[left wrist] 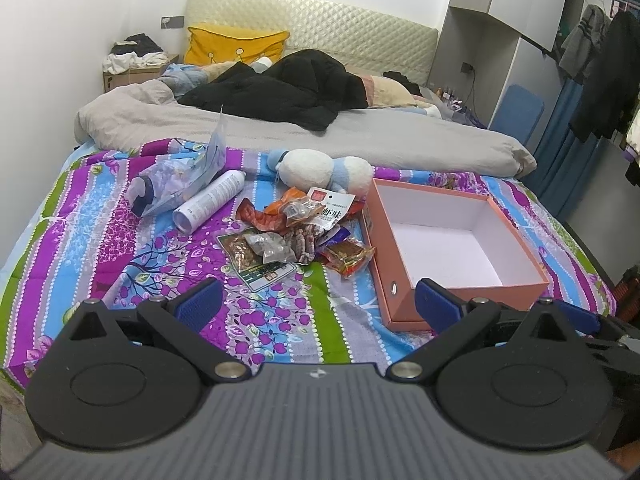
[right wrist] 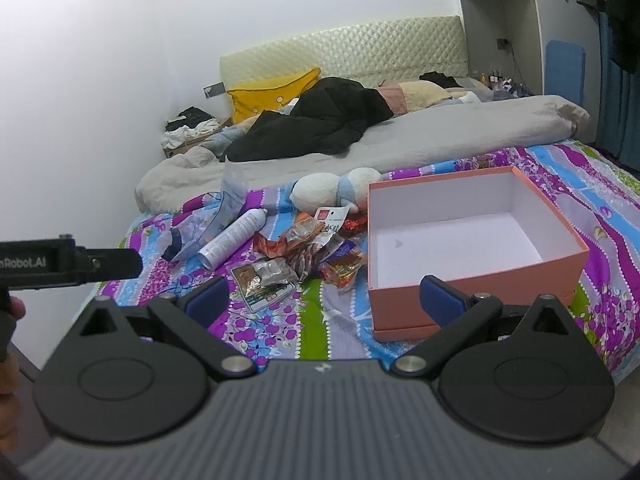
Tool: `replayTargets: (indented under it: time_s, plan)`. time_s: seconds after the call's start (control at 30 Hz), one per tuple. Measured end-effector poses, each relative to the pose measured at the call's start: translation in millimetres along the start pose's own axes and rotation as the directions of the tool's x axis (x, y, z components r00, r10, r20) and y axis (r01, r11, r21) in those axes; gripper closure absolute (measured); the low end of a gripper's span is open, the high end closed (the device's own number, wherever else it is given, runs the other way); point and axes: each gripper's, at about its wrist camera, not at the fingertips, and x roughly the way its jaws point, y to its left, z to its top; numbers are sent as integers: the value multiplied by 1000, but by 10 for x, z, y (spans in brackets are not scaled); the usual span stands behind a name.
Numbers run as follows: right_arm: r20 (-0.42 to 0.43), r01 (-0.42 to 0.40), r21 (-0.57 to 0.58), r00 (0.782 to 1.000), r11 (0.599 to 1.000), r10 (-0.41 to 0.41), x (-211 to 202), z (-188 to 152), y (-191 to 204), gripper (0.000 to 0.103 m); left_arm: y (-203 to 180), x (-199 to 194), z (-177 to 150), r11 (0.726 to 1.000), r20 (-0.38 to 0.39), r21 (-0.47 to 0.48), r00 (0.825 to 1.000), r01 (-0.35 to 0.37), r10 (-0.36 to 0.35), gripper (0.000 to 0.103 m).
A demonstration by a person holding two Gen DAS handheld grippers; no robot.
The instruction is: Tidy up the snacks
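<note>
A heap of snack packets (left wrist: 298,234) (right wrist: 304,258) lies on the striped floral bedspread (left wrist: 120,248) (right wrist: 608,240), just left of an empty salmon-pink box (left wrist: 452,250) (right wrist: 472,252) with a white inside. My left gripper (left wrist: 318,304) hovers open above the spread, short of the packets, nothing between its blue fingers (left wrist: 200,304). My right gripper (right wrist: 326,300) is open too, its right finger (right wrist: 442,300) in front of the box's near wall. The left gripper's body (right wrist: 68,260) shows at the far left of the right wrist view.
A white spray can (left wrist: 210,200) (right wrist: 232,238), a clear plastic pouch (left wrist: 176,180) (right wrist: 208,224) and a white-and-blue plush toy (left wrist: 320,170) (right wrist: 332,190) lie behind the snacks. A grey duvet (left wrist: 320,132), black jacket (left wrist: 288,92) and yellow pillow (left wrist: 232,46) lie farther back.
</note>
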Motion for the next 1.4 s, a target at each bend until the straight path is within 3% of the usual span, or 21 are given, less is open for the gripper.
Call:
replayTargets:
  time_s: [0.73, 1.1, 1.4]
  plan:
    - [-27, -7, -3, 1000, 1000, 7, 89, -105, 70, 0, 150, 136, -184, 999, -23, -34, 1000, -15, 14, 0]
    - [-11, -65, 29, 998, 997, 66, 358, -249, 70, 0, 315, 476, -192, 998, -60, -59, 998, -21, 17, 0]
    - [-27, -47, 11, 999, 999, 47, 679, -365, 139, 5, 491, 865, -82, 996, -85, -79, 996, -42, 35, 0]
